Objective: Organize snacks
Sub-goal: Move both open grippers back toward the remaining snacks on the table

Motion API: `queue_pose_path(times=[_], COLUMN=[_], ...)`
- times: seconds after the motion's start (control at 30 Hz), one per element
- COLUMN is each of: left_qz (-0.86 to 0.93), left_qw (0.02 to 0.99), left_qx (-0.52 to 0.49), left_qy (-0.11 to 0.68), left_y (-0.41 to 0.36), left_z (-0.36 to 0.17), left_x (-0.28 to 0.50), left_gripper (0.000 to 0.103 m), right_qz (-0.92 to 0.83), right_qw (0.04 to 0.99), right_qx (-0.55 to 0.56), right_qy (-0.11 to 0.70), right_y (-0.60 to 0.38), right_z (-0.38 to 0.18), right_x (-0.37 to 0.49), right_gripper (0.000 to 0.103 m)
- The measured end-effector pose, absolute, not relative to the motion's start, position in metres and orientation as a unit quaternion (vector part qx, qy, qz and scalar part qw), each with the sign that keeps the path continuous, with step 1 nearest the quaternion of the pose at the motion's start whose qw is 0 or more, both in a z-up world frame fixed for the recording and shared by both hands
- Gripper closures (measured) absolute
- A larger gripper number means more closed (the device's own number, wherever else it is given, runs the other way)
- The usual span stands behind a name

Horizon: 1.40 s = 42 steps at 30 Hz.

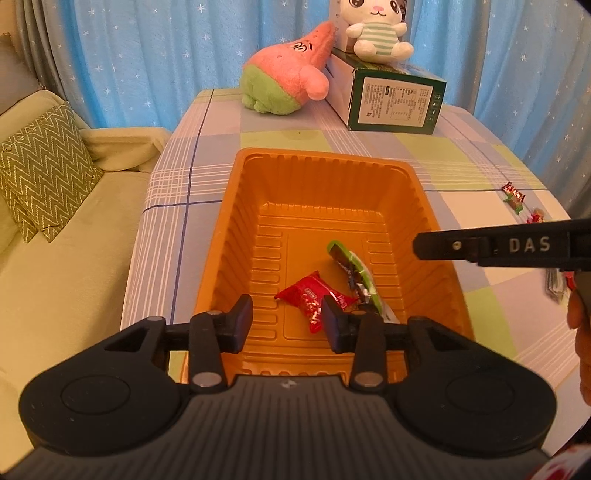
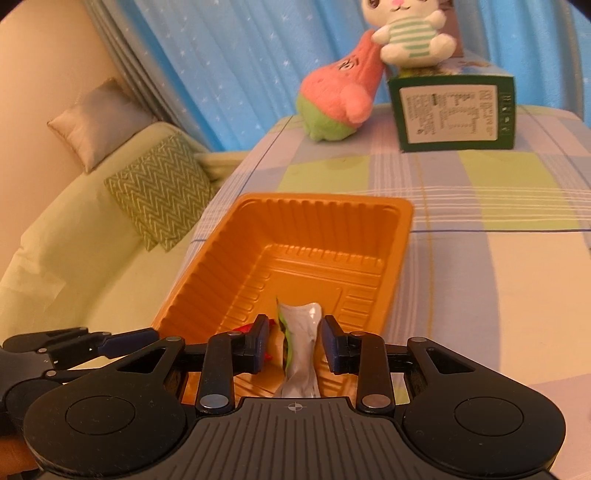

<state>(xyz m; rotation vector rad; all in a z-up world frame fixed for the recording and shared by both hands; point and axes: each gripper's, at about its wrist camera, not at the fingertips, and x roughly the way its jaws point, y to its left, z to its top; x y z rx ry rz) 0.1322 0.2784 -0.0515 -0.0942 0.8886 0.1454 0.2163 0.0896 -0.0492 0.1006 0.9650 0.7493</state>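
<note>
- Nearest us, the left gripper (image 1: 287,320) hangs over the near end of the orange tray (image 1: 236,206), fingers narrowly apart, nothing between them.
- The right gripper (image 2: 295,341) is also over the tray's near end; its fingers are narrowly parted around a silver-and-green snack packet (image 2: 301,354), and we cannot tell whether the pads touch it.
- On the tray floor we see a red snack packet (image 1: 310,297) beside the green one.
- More wrapped snacks (image 1: 514,195) lie near the tablecloth's right edge, outside the tray.
- At the far edge: a pink plush (image 1: 286,77) leaning on a green box (image 1: 397,101), with a white bunny plush (image 1: 376,31) on top.
</note>
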Motion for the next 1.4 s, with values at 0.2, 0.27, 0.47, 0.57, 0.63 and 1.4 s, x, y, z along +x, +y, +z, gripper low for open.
queue_pose_path(times=[0.2,0.27,0.47,0.57,0.63,1.4], left_qz=[0.067,0.066,0.052,0.046,0.040,-0.042], left_qw=[0.905,0.908,0.916,0.920,0.923,0.930], left_qx=[-0.049,-0.049,-0.048,-0.049,-0.051,-0.041], left_qy=[0.418,0.412,0.394,0.385,0.379,0.364], left_y=[0.262,0.254,0.228,0.213,0.202,0.070], left_z=[-0.035,-0.028,-0.005,0.007,0.014,0.035], left_x=[0.120,0.116,0.103,0.098,0.095,0.090], left_gripper=[0.061,0.058,0.047,0.042,0.039,0.020], right_qz=[0.335,0.329,0.308,0.297,0.289,0.185], right_qw=[0.832,0.836,0.849,0.855,0.858,0.897], right_qx=[0.056,0.061,0.069,0.078,0.082,0.062], right_qy=[0.439,0.435,0.424,0.418,0.416,0.397], right_y=[0.061,0.048,0.009,-0.012,-0.027,-0.169], right_z=[-0.029,-0.022,-0.004,0.004,0.008,0.024], right_x=[0.203,0.198,0.180,0.171,0.164,0.122], right_gripper=[0.070,0.069,0.064,0.061,0.060,0.041])
